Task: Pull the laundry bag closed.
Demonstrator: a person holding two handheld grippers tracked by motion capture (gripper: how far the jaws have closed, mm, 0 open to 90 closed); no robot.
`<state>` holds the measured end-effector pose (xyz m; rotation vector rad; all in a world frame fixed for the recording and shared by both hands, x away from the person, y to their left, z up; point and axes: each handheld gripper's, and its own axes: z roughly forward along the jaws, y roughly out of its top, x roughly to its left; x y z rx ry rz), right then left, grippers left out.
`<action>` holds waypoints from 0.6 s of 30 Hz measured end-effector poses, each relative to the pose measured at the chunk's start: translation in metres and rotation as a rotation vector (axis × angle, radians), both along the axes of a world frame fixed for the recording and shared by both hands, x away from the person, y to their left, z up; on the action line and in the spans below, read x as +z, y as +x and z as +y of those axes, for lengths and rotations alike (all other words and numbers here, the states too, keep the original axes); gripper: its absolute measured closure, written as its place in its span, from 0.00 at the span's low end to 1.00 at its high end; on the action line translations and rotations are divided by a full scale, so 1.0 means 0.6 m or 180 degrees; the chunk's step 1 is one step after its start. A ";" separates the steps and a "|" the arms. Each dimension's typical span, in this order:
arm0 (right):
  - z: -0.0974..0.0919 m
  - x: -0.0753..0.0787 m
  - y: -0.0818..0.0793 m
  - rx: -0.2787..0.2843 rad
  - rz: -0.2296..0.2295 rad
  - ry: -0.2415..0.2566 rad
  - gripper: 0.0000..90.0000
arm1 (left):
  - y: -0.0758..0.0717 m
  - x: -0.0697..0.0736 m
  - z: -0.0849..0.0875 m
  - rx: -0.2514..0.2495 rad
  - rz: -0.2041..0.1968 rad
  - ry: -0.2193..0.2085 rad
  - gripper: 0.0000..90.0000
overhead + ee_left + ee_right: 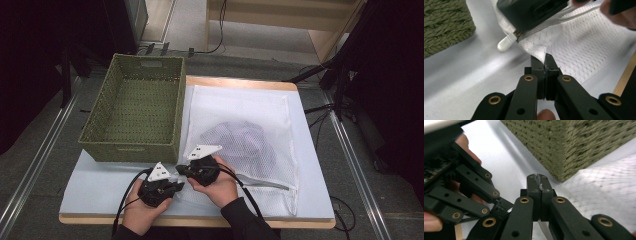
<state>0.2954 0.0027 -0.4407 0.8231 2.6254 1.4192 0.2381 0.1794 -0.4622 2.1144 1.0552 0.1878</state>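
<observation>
Black jaws of the left gripper (545, 65) sit closed on the near corner of the white mesh laundry bag (240, 117), pinching its edge just below the zipper's white pull tab (505, 45). Beside it, the right gripper (539, 183) has its 2 jaws pressed together, and I cannot tell whether any mesh or zipper is caught between them. That bag lies flat on the pale table (100, 185), right of the green woven basket (135, 112), with a dark garment (240, 142) bundled inside. It should handle light, soft and floppy, sagging wherever unsupported, so the stiffer zipper seam and corner look like the best holds. Open tabletop lies left of the hands; the basket wall stands close ahead, and the wooden table edge (200, 221) runs just beneath the wrists.
</observation>
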 end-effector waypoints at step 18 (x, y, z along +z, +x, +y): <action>-0.057 -0.034 -0.011 0.0080 0.0226 0.0071 0.84 | -0.001 0.001 0.005 0.0013 0.0001 -0.0072 1.00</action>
